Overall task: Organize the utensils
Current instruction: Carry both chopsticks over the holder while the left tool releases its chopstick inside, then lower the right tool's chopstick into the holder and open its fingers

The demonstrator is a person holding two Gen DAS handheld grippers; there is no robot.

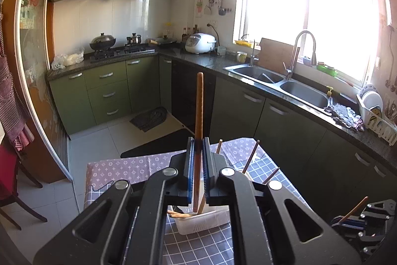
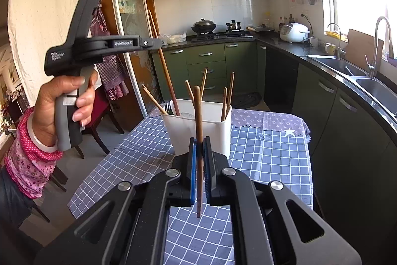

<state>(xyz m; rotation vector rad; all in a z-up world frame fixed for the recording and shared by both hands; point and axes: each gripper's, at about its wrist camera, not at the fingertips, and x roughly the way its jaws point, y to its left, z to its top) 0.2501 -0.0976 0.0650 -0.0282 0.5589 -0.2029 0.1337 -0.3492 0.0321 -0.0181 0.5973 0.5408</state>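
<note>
In the left wrist view my left gripper [image 1: 198, 148] is shut on a long wooden chopstick [image 1: 199, 103] that stands nearly upright. Its lower end hangs over the white utensil holder [image 1: 211, 224]. In the right wrist view a hand carries that left gripper [image 2: 158, 42] high at the left, and its chopstick [image 2: 163, 63] slants down to the holder's [image 2: 218, 133] left side. Several chopsticks lean inside the holder. My right gripper [image 2: 200, 145] is shut on a darker chopstick [image 2: 197, 111], held upright in front of the holder. The right gripper [image 1: 347, 221] also shows low at the right in the left wrist view.
The holder stands on a table under a blue checked cloth [image 2: 260, 155]. A dark counter with a double sink [image 2: 347, 67] runs along the right. Green cabinets and a stove [image 2: 218, 35] are at the back. Dark wooden chairs [image 2: 99, 113] stand left of the table.
</note>
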